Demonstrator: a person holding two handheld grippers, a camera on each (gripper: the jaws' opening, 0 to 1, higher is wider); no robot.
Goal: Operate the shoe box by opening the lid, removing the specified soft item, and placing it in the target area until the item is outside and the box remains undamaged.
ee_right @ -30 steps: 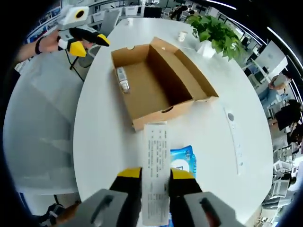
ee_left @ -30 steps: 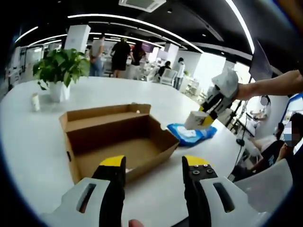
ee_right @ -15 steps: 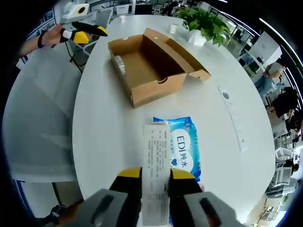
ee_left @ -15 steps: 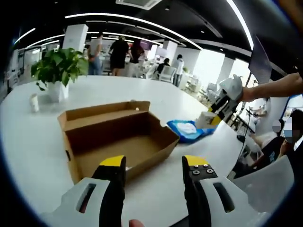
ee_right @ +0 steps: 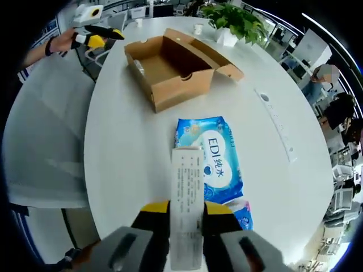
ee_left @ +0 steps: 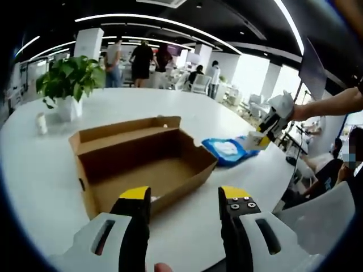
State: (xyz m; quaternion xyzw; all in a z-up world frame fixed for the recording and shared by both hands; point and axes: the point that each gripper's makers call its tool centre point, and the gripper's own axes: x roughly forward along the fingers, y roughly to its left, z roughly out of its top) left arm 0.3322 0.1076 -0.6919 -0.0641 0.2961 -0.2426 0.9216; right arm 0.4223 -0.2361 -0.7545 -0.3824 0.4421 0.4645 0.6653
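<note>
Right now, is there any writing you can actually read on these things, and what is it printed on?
"EDI" with two Chinese characters that look like "纯水": on the blue wipes pack lying on the white table.
Rows of small print on the white box held in the right gripper: too small to read.
The cardboard shoe box: no readable print.

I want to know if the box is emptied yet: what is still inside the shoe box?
In the right gripper view, a small pale item lies on the floor of the shoe box by its far wall. The near wall hides the floor behind it.
</note>
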